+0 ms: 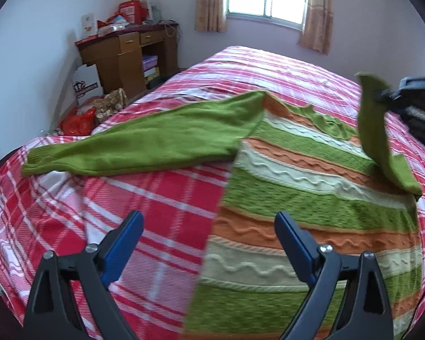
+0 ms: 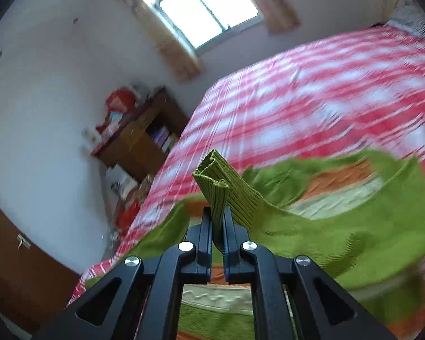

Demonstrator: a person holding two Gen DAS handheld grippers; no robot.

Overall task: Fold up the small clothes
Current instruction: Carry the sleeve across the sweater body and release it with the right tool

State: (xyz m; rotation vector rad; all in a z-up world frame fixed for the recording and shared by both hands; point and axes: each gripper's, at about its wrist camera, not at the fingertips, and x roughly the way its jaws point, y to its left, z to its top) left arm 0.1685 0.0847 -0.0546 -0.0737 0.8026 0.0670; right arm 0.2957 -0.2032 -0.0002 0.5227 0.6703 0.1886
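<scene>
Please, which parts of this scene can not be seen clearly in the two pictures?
- Striped green, orange and cream knitted sweater: hem cut off by left wrist view's bottom edge.
- Lifted green ribbed cuff: its pinched part hidden inside the shut right gripper.
- Brown wooden desk clutter: motion-blurred in right wrist view.

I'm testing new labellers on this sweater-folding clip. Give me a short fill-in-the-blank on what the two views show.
1. The right gripper is shut on the sweater's ribbed ____.
2. The left gripper hangs over the bed with its jaws ____.
3. The other sleeve lies stretched flat, and its colour is ____.
4. The sweater lies on a plaid bedspread of white and ____.

Missing words: cuff; open; green; red
</scene>
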